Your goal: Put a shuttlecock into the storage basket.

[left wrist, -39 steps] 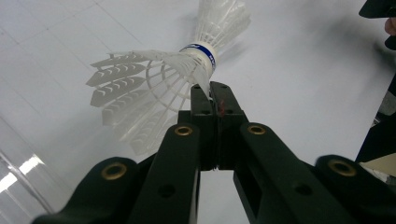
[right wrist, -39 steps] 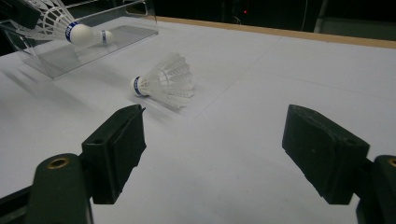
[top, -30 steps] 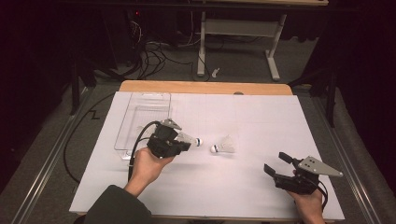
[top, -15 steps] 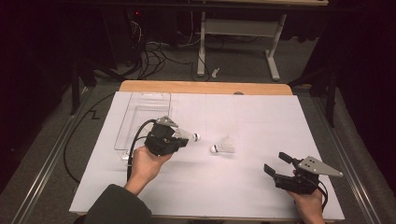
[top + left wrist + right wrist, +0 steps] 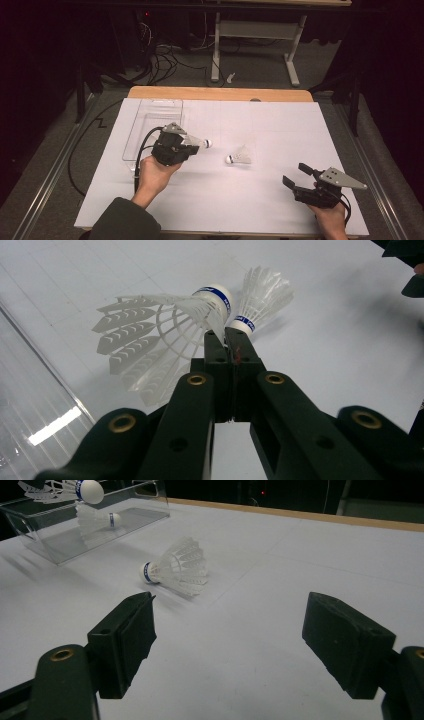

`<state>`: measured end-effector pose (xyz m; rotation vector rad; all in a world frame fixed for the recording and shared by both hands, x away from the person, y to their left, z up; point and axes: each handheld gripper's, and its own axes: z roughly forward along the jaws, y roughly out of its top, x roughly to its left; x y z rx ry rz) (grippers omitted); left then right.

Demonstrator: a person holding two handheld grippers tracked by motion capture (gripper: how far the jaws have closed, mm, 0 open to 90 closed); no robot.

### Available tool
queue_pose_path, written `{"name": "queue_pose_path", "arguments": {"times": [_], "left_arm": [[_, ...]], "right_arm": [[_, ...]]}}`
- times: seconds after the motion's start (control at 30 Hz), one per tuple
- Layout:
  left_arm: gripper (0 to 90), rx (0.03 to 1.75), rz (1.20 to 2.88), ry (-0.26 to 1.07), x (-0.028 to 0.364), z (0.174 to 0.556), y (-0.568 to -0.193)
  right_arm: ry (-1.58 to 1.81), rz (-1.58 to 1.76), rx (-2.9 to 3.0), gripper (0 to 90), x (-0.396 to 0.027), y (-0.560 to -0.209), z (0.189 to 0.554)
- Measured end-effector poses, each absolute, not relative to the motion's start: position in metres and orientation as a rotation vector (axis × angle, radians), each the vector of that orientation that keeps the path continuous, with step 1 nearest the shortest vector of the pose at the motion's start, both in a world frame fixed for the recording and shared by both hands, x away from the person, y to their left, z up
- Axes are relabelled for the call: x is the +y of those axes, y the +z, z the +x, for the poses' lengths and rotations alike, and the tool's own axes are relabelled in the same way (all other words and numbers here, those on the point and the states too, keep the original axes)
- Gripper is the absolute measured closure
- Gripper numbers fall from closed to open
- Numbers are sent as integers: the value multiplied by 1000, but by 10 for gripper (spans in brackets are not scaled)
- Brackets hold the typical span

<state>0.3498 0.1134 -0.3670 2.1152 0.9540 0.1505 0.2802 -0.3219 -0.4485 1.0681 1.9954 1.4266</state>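
The left hand-held gripper (image 5: pixel 192 143) is pinching a white shuttlecock (image 5: pixel 165 335) by its skirt between fully closed jaws, holding it above the bench (image 5: pixel 280 125) beside a clear tray (image 5: pixel 150 117). A second shuttlecock (image 5: pixel 240 156) is lying on the bench nearby. The right hand-held gripper (image 5: pixel 296 175) is hovering wide open and empty, well apart.

We see the white bench (image 5: pixel 260 200) lit from above while the room behind it sinks into near black. In the high view the picture is soft and grainy. In the left gripper view a bright glare streak lies on the clear tray (image 5: pixel 35 415), and the near black jaws are blurred. In the right gripper view the lying shuttlecock (image 5: pixel 175 567) casts a soft shadow toward us, and the far edge darkens.
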Motion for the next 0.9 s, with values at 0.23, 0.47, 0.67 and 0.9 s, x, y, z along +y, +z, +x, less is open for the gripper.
{"name": "queue_pose_path", "arguments": {"times": [0.23,0.47,0.67,0.9], "left_arm": [[893,966,2101,157,118,351,-366],[893,976,2082,165,123,352,-364],[893,990,2069,169,126,354,-364],[893,1002,2059,177,130,356,-364]], "right_arm": [[1426,1069,1995,216,-322,-449,280],[1428,1074,1995,216,-322,-449,280],[1428,1073,1996,216,-322,-449,280],[1428,1075,1996,216,-322,-449,280]]}}
